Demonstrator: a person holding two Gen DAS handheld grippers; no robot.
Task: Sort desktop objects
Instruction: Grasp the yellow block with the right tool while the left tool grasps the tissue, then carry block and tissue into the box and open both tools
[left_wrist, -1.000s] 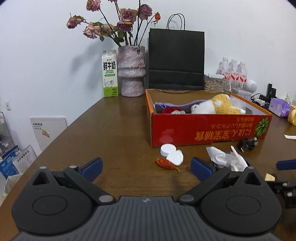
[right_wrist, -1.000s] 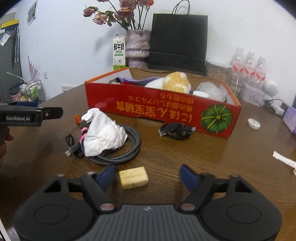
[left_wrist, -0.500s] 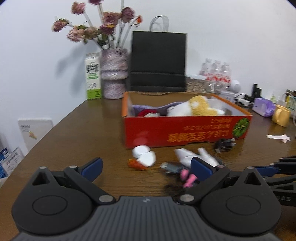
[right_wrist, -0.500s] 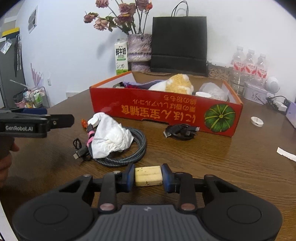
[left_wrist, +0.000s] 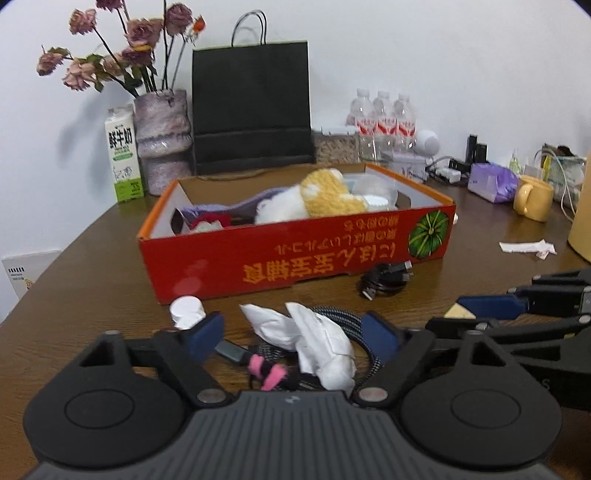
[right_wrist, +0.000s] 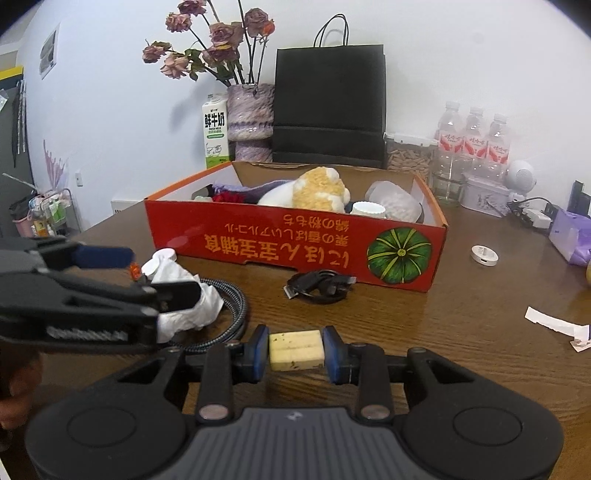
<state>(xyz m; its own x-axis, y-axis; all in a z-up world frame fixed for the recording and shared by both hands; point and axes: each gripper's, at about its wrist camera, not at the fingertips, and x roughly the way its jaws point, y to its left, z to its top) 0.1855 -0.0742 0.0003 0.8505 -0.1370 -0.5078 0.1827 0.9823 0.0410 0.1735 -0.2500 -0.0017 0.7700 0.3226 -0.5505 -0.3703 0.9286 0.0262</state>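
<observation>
The right gripper (right_wrist: 295, 350) has its blue pads closed against both ends of a pale yellow block (right_wrist: 295, 349), holding it just over the brown wooden table (right_wrist: 461, 332). Immediately to its left, the left gripper (left_wrist: 293, 338), whose jaws have just been closing and remain well apart, straddles a crumpled white tissue (left_wrist: 314, 338) lying on a coiled braided cable (left_wrist: 347, 321); its pads do not yet press on either, and a pink-tipped connector (left_wrist: 267, 373) sits between them near the palm. Just past that gripper's left pad stand white bottle caps (left_wrist: 186, 312). Beyond both grippers a black cable bundle (right_wrist: 319, 286) lies against the near wall of a red cardboard box (right_wrist: 295, 243) printed with yellow characters and a green pumpkin, which spans the way ahead. Inside the box are a yellow-and-white plush toy (right_wrist: 317, 190), purple and red cloth, a white lid and a clear plastic piece. Behind the box, against the wall, stand a milk carton (right_wrist: 215, 131), a vase of dried roses (right_wrist: 249, 114), a black paper bag (right_wrist: 328, 107) and three water bottles (right_wrist: 474, 142). Right of the right gripper lie a torn paper strip (right_wrist: 557, 326) and a small white round case (right_wrist: 484, 254); farther right are a purple tissue pack (left_wrist: 493, 182) and a yellow mug (left_wrist: 533, 197).
</observation>
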